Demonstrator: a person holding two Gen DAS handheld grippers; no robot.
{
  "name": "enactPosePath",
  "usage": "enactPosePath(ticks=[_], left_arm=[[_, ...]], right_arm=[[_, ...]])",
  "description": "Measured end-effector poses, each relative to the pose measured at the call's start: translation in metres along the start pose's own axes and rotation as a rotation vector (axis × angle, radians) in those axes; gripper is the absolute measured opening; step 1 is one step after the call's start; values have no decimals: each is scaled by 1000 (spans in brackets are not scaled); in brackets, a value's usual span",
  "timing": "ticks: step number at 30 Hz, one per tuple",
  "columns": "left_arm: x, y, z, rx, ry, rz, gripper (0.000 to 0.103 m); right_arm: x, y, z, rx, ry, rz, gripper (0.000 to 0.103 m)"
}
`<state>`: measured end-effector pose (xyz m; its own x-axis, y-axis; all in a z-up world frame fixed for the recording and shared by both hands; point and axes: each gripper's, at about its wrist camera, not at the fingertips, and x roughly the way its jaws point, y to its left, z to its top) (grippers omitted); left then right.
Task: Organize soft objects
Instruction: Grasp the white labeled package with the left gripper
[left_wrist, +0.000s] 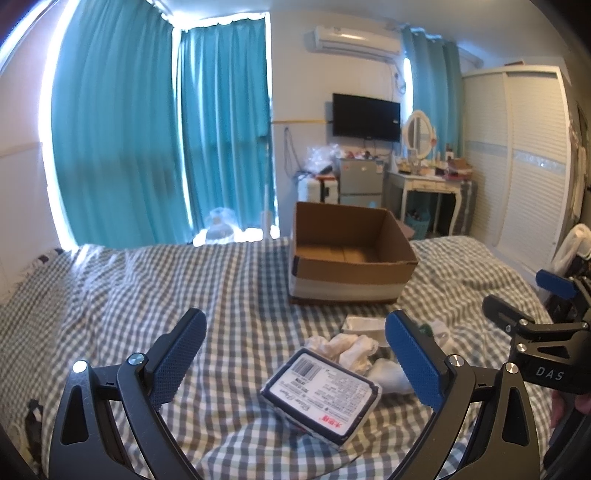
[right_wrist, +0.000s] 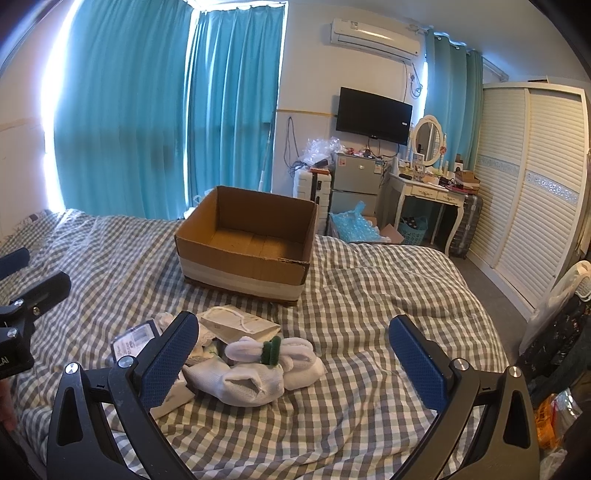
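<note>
Bedroom scene at the outset of sorting, seen from both wrist cameras. The cardboard box (right_wrist: 245, 245) stands open on the checked bedspread (right_wrist: 369, 295), and its visible floor is bare — by this evidence nothing has yet been stowed, so the whole task appears to remain. The soft objects lie in one loose cluster on the bedspread, on the near side of the box and apart from it. The cluster comprises rolled white socks (right_wrist: 258, 365), one bundle bearing a small green trim; a crumpled cream cloth (left_wrist: 343, 349); a wrapped tissue pack (left_wrist: 321, 400), dark blue at the edges, with its printed label upward and one corner tilted up on a fold of the bedspread; and a flat white paper bag (right_wrist: 236, 323) with cord handles at the far edge of the pile. The socks look limp and compressible, likely to sag when lifted; the tissue pack looks firmer but still yielding. The left gripper (left_wrist: 295, 365) hangs over the tissue pack with its jaws spread wide and nothing between them; its blue pads (left_wrist: 181, 354) are clear of the pack. The right gripper (right_wrist: 295, 365) likewise stands wide and empty — the sock bundle lies just beyond its left pad, touching neither finger as far as can be judged. Each item presumably awaits transfer into the box, beginning with whichever lies under a gripper.
</note>
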<state>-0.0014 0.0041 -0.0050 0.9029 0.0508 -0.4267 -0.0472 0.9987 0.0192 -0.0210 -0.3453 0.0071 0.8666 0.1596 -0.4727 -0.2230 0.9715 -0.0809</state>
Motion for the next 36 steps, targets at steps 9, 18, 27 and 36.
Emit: enactPosePath(ticks=[9,18,27,36], left_arm=[[45,-25,-39,25,190,-21,99],[89,-44,-82,36,360,-43,97],[112,-41,-92,25,443,-64,77],[90,-48,-88,148,368,-72,30]], right_arm=[[9,-11,-4,17,45,-29,103],[28,-18,-11,63,123,-42,103],[47,-21,-21,103,209,-26,103],[72,-4,-36,58,293,18,103]])
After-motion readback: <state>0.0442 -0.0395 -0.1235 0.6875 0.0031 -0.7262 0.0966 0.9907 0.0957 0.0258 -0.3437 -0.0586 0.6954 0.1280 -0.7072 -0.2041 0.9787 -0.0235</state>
